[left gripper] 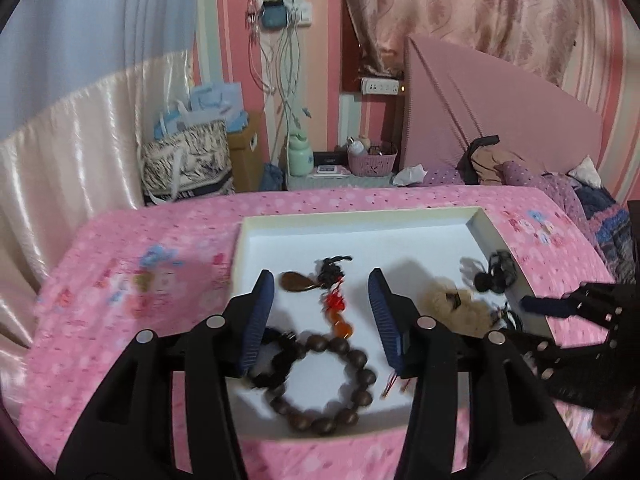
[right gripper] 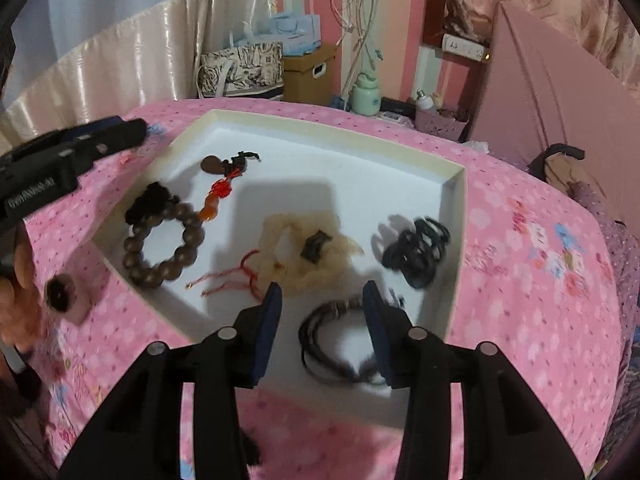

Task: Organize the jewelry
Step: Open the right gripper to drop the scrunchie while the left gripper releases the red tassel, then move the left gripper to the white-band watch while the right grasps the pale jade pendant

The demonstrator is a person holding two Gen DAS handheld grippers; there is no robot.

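Overhead, both tools [left gripper: 322, 316] [right gripper: 322, 326] gape above the brown (glossy, round-beaded) bracelet [left gripper: 326, 386] [right gripper: 164, 242].

glossy wooden bead bracelet [right gripper: 162, 242], matt white tray [right gripper: 454, 216], cotton bedsheet [right gripper: 520, 280].

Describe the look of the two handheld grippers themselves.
Both the left gripper and the right gripper have matte black bodies, round silver pivot pins and dark blue ribbed finger pads. White lettering, too blurred to read, marks the left one's side. No cables show.
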